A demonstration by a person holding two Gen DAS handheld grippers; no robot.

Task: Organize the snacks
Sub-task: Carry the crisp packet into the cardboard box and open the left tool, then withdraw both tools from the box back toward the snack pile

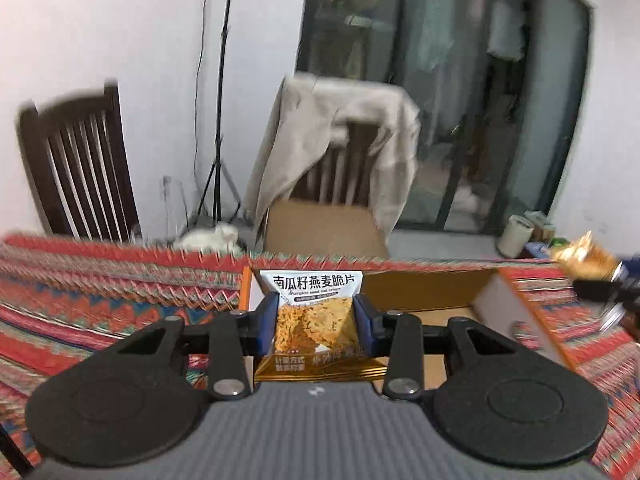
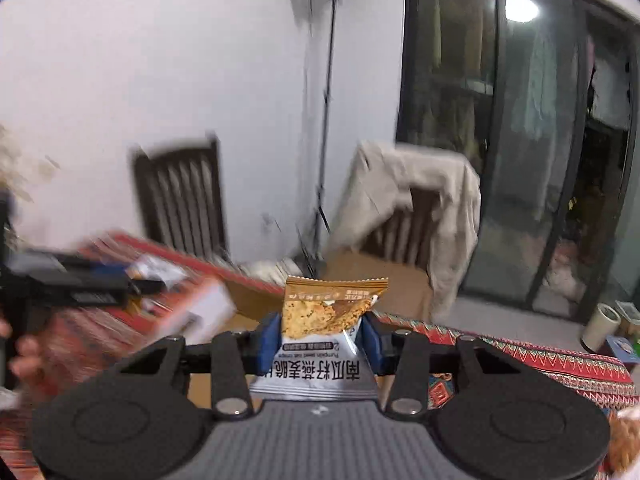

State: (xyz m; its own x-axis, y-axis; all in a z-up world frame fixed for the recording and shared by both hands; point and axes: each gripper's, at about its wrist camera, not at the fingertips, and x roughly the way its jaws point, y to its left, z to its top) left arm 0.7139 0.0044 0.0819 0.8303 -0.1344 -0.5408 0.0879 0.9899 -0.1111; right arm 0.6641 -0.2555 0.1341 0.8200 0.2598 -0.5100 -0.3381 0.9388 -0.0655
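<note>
My left gripper (image 1: 316, 322) is shut on a pumpkin seed oat crisp packet (image 1: 314, 320), white end up, held above an open cardboard box (image 1: 432, 292) with orange edges on the patterned tablecloth. My right gripper (image 2: 318, 332) is shut on a second crisp packet (image 2: 324, 320), gold end up, above the table. The right gripper with its gold packet (image 1: 584, 260) shows blurred at the right edge of the left wrist view. The left gripper (image 2: 80, 284) shows blurred at the left of the right wrist view, near the box (image 2: 208, 312).
A red patterned tablecloth (image 1: 100, 280) covers the table. Behind it stand a dark wooden chair (image 1: 80, 168), a chair draped with beige cloth (image 1: 340, 140) holding a cardboard box, a light stand, and a glass door. More snacks (image 2: 624, 444) lie at the lower right.
</note>
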